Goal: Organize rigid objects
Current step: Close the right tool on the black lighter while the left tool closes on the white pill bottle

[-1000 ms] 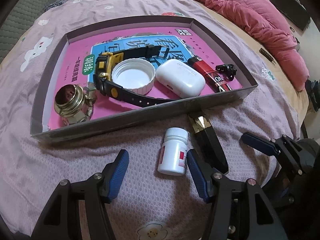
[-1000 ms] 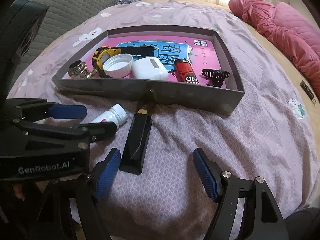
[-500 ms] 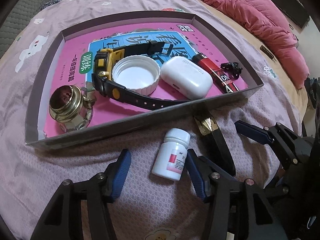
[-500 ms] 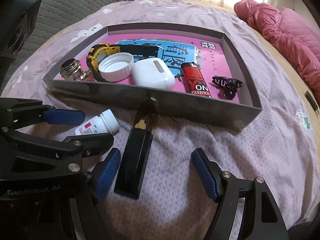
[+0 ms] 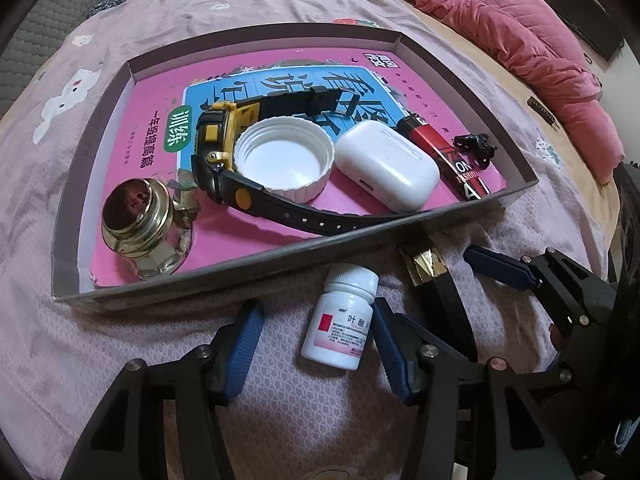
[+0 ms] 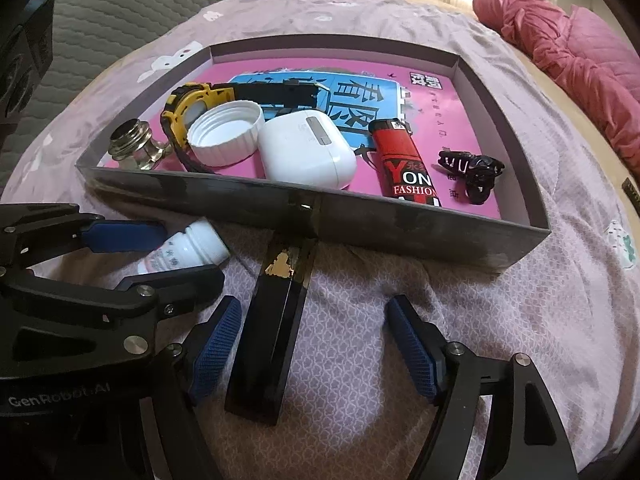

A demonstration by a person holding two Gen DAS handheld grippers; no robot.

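A white pill bottle point(image 5: 340, 324) lies on the purple bedspread just in front of the grey tray point(image 5: 280, 250). My left gripper point(image 5: 316, 344) stands open around it; the bottle sits close to the right finger point(image 5: 390, 346), and a gap shows on the left. In the right wrist view the bottle point(image 6: 188, 246) lies between the left gripper's fingers point(image 6: 120, 232). A long black box with a gold patch point(image 6: 276, 332) lies beside it, one end against the tray wall point(image 6: 400, 220). My right gripper point(image 6: 314, 348) is open and straddles the box without touching it.
The tray holds a brass-topped glass piece point(image 5: 140, 232), a yellow-black watch point(image 5: 224, 148), a white cap point(image 5: 284, 160), a white earbud case point(image 5: 386, 168), a red lighter point(image 6: 404, 164) and a black hair clip point(image 6: 472, 172). A pink quilt point(image 5: 500, 32) lies at the far right.
Both grippers have come closer to the bedspread and the tray. The left jaws have narrowed a little around the bottle. The black box now reaches in between the right fingers.
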